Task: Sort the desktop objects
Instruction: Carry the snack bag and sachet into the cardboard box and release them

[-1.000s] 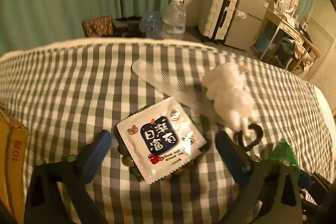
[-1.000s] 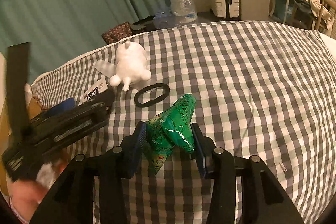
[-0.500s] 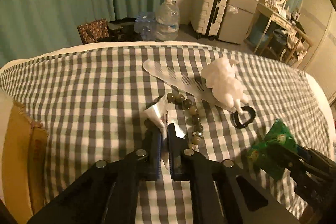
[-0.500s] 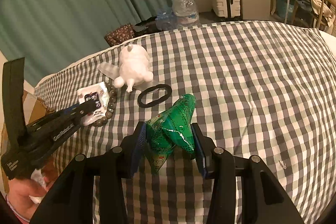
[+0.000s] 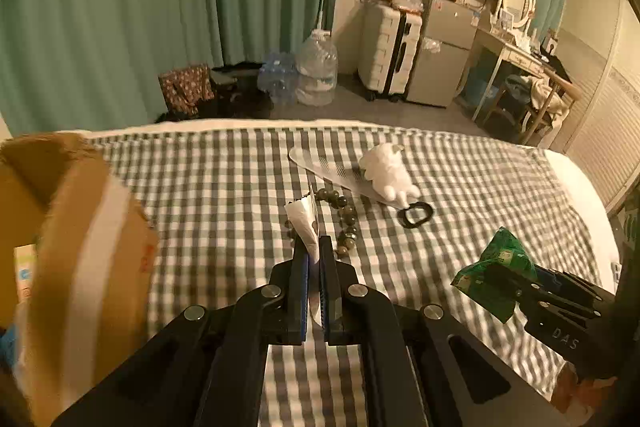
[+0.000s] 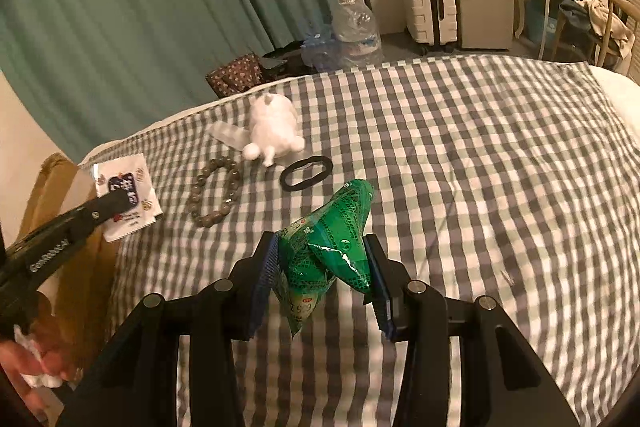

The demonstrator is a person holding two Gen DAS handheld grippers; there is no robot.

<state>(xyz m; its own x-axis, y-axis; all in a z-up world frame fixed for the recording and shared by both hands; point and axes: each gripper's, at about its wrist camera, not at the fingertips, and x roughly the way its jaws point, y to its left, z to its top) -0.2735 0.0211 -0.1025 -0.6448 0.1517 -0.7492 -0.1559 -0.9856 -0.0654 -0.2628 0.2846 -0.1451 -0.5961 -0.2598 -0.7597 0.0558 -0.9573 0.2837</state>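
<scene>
glossy crinkled green foil packet (image 6: 332, 247), matt checked cloth (image 6: 480, 167), fluffy white toy (image 6: 274, 129)

Dim, warm yellowish light (fisheye-bent edges), with blurred near objects.

One white sachet (image 6: 127, 195), green packet (image 6: 332, 239), bead bracelet (image 6: 216, 195), plush toy (image 6: 274, 131), hair tie (image 6: 306, 173), comb (image 5: 328, 169), cardboard box (image 5: 80, 239).

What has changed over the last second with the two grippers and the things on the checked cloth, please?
The left gripper closed on the white sachet and lifted it off the bead bracelet, towards the cardboard box. The right gripper stays clamped on the green packet. The white plush toy, comb and black hair tie have not moved.
</scene>
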